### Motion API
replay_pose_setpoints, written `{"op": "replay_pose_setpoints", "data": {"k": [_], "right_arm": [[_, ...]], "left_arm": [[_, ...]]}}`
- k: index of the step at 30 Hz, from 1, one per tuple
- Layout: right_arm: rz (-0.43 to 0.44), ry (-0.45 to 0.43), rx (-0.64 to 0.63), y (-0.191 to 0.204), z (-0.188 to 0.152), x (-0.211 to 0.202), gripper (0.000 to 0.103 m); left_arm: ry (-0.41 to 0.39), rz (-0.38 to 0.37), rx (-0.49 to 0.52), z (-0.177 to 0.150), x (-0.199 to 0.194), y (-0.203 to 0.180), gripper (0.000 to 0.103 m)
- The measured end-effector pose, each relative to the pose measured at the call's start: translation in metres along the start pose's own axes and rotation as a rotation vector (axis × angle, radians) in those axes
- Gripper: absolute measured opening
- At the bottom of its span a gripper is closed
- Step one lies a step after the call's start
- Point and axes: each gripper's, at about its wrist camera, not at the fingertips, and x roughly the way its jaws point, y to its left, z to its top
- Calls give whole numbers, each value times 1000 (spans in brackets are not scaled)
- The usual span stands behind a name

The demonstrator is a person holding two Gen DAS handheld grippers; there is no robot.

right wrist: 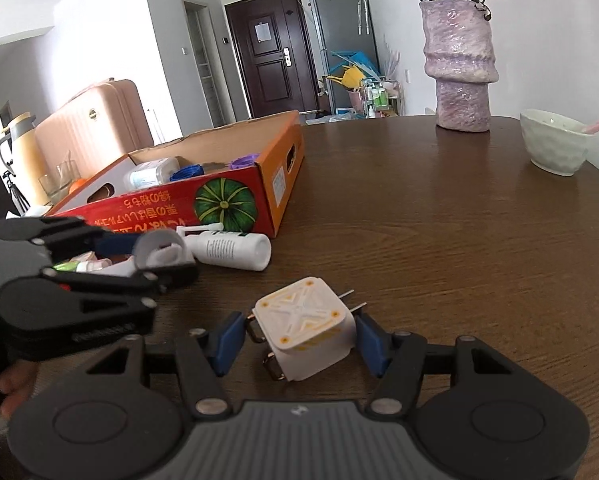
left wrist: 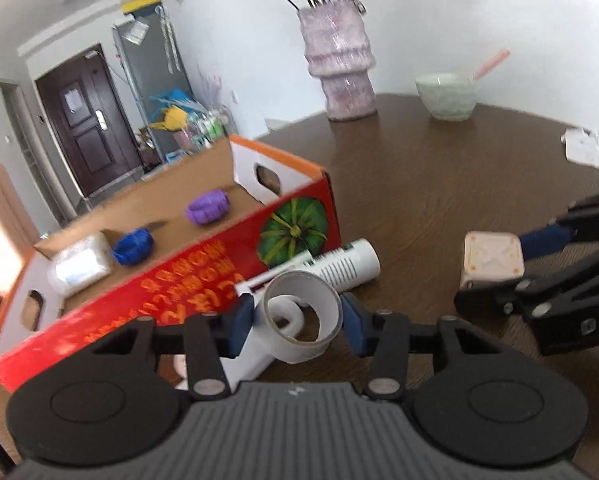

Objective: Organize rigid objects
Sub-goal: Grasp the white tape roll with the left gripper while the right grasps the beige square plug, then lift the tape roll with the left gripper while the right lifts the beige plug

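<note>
The box [left wrist: 203, 256] already holds a purple piece [left wrist: 207, 208], a blue piece [left wrist: 133, 246] and a wrapped packet [left wrist: 79, 268]. Left on the table [right wrist: 459, 240]: a white bottle [right wrist: 231, 250] against the box front, plus what the grippers carry.

The left gripper [left wrist: 297, 318] has its jaws clamped on a white ring [left wrist: 299, 316] — at six o'clock from the box. The right gripper [right wrist: 299, 338] is partly open around a plug cube [right wrist: 305, 330]; the right pad touches it, the left pad stands just off. Both look bound for the box.
</note>
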Motion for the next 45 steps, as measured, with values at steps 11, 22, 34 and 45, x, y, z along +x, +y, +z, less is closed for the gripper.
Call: {"op": "replay_pose_setpoints", "data": {"k": [11, 22, 34, 45], "right_arm": [[59, -128, -63, 52, -11, -69, 59], [65, -254, -113, 105, -46, -152, 59], [9, -376, -148, 131, -80, -220, 59], [27, -450, -193, 153, -85, -245, 59]], "left_arm": [[-125, 130, -267, -25, -118, 40, 48], [-227, 202, -367, -78, -234, 43, 48], [-326, 245, -439, -125, -311, 34, 48], [-371, 259, -470, -135, -337, 41, 48]]}}
